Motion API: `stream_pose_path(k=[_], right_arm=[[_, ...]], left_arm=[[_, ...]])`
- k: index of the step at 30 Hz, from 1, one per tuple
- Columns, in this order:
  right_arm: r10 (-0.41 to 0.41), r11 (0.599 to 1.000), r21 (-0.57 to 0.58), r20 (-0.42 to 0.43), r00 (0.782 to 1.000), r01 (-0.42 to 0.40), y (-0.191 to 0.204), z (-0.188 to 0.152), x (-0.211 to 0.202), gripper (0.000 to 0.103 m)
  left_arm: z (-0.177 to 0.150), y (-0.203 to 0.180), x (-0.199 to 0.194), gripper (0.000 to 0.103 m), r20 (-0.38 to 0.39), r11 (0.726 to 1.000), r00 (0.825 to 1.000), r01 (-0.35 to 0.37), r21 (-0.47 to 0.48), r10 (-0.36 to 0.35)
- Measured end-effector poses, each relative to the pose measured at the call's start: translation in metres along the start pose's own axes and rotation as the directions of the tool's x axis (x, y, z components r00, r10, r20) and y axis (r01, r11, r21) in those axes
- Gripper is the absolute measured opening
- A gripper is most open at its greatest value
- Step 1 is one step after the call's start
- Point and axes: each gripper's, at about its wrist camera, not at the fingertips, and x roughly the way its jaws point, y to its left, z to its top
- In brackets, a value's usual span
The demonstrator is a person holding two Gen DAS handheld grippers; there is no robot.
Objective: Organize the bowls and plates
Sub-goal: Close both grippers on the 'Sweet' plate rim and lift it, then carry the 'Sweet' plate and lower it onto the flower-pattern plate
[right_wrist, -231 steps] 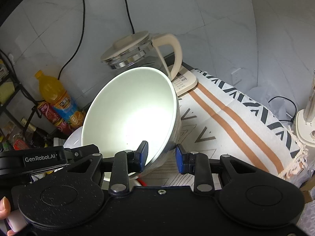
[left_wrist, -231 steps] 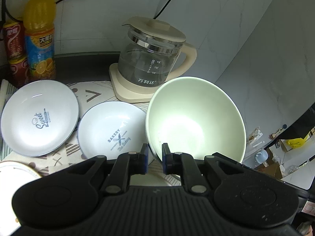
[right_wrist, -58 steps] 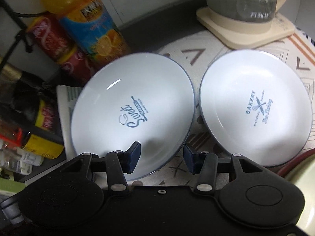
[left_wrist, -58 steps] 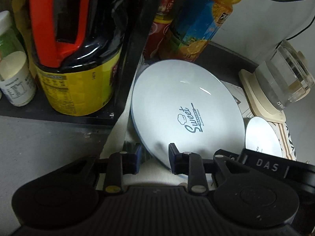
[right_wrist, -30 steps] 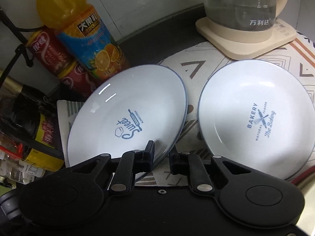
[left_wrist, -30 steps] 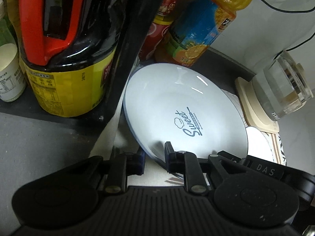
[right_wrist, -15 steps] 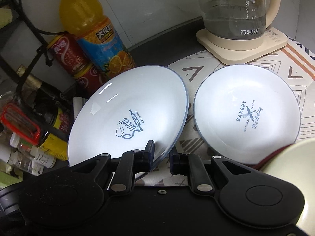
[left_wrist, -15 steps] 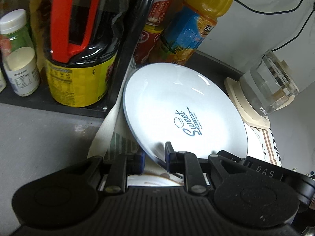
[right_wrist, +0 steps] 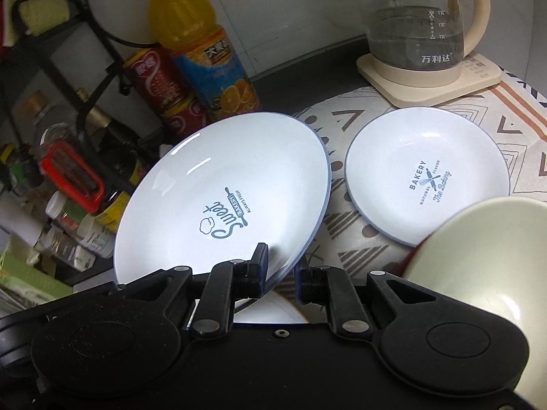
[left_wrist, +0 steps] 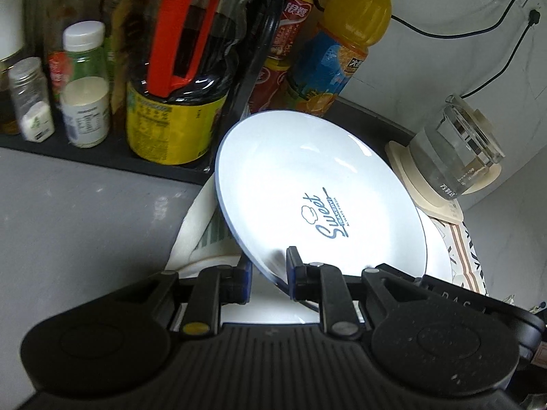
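Note:
A white blue-rimmed plate printed "Sweet" point(left_wrist: 318, 201) point(right_wrist: 222, 198) hangs tilted above the table, held by opposite edges. My left gripper point(left_wrist: 268, 271) is shut on its near rim, and my right gripper point(right_wrist: 280, 276) is shut on the other rim. A smaller "Bakery" plate point(right_wrist: 427, 177) lies flat on the patterned cloth point(right_wrist: 355, 239); in the left wrist view only a sliver of it point(left_wrist: 436, 249) shows behind the held plate. A pale green bowl point(right_wrist: 485, 256) sits at the lower right. Another white plate point(left_wrist: 201, 263) lies under the held one.
A black rack point(left_wrist: 259, 51) at the left holds a dark jug with a red handle point(left_wrist: 177, 51) and several jars. An orange juice bottle point(right_wrist: 201, 48) and red cans point(right_wrist: 160, 82) stand behind the plates. A glass kettle point(right_wrist: 417, 24) on its cream base stands at the back right.
Both grippers closed on the "Sweet" plate about a second ago and have since lifted it off the cloth, tilted. The green bowl has come into the right wrist view.

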Motion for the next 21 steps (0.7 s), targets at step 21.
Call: stream_pose_path(k=[21], right_arm=[[0.069, 0.994, -0.075, -0.049, 0.996, -0.073, 0.016, -0.048, -0.022, 0.015]], left_arm=[[-0.048, 0.027, -0.046, 0.018, 0.015, 0.995, 0.996, -0.087, -0.041, 0.087]])
